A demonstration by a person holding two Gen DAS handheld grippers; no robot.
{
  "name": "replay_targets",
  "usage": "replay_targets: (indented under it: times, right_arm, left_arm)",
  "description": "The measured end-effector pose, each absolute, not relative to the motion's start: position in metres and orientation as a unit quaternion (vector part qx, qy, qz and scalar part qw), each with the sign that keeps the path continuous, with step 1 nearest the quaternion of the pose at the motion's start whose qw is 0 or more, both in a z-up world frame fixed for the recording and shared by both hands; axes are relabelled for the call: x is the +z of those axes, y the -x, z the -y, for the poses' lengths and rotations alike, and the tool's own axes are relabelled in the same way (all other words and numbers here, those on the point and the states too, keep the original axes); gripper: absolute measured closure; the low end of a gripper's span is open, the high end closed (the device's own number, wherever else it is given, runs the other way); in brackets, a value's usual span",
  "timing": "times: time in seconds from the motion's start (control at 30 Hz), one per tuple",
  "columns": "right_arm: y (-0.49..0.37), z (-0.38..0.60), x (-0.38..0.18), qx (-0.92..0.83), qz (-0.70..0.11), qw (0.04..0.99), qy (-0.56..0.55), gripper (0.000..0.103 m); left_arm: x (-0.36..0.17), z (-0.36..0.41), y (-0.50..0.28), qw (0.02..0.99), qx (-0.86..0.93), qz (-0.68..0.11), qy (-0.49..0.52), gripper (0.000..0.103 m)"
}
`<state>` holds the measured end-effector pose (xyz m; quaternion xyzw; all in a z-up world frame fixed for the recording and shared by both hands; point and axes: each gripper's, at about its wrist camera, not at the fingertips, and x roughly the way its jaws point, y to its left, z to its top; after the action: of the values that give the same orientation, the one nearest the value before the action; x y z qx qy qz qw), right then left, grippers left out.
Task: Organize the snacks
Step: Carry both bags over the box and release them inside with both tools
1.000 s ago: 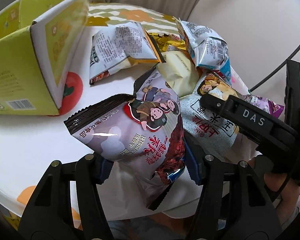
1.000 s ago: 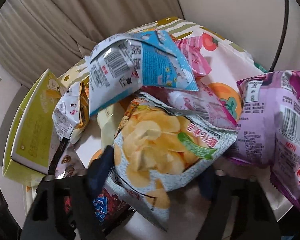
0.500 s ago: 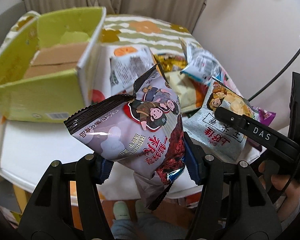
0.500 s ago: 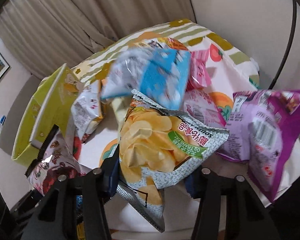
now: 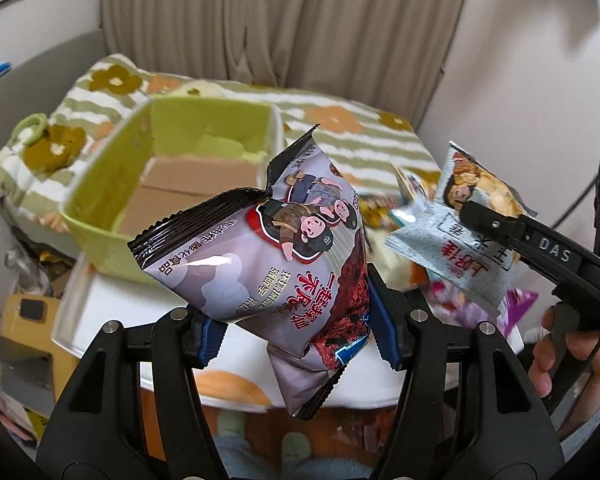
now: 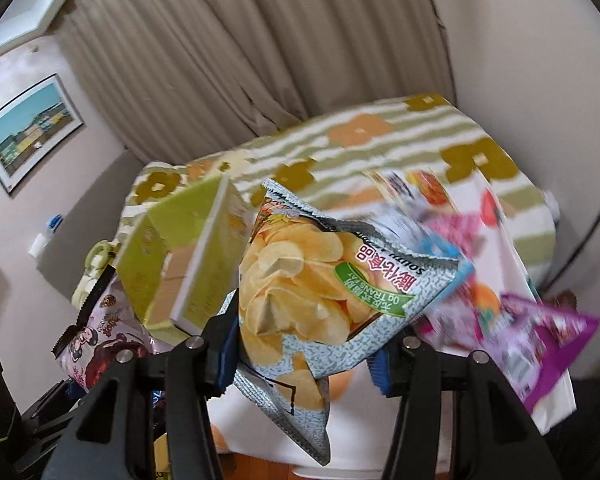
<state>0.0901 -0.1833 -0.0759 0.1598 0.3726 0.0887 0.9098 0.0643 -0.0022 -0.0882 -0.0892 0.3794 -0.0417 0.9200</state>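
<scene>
My left gripper (image 5: 296,334) pinches a puffy grey-purple foil snack bag with cartoon figures (image 5: 268,256) in its jaws; my right gripper (image 6: 304,354) pinches a pale blue potato-chip bag (image 6: 320,284). Both bags hang clear above the white table (image 5: 112,312). I judge this the carry step: next, bring each over the open yellow-green cardboard box (image 5: 112,172) beyond and release.

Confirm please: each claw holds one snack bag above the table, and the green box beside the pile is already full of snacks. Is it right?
Not quite. The green box is open but has no snacks inside; the left wrist view shows only its bare cardboard bottom. The rest stands: the left claw holds the purple bag and the right claw holds the chips bag.
</scene>
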Motion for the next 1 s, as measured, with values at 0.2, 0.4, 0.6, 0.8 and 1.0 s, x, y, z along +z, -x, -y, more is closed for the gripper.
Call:
replay_targets:
  times: [0.2,0.4,0.6,0.8,1.0]
  right_arm:
    - [-0.116,0.143,-0.050,0.113,-0.354,0.918,-0.139,0.055]
    - [-0.156,0.090,-0.044,0.116,-0.361,0.917,-0.122,0.055]
    - [-0.200,0.040,-0.047,0.106,-0.378,0.913,-0.112,0.055]
    - [-0.237,0.005,-0.056,0.088,-0.395,0.910,-0.087,0.055]
    - [-0.268,-0.015,-0.071,0.070,-0.414,0.905,-0.071,0.055]
  left_arm:
    - [-0.069,-0.048,-0.100,0.927,-0.024,-0.364,0.084,0.046]
    - [-0.066,-0.119,-0.155,0.923,-0.009,-0.376,0.087,0.046]
    - [-0.078,-0.169,-0.226,0.913,-0.026,-0.398,0.092,0.046]
    - [-0.099,-0.188,-0.300,0.901,-0.053,-0.425,0.074,0.045]
    - [-0.123,-0.188,-0.346,0.892,-0.057,-0.446,0.048,0.025]
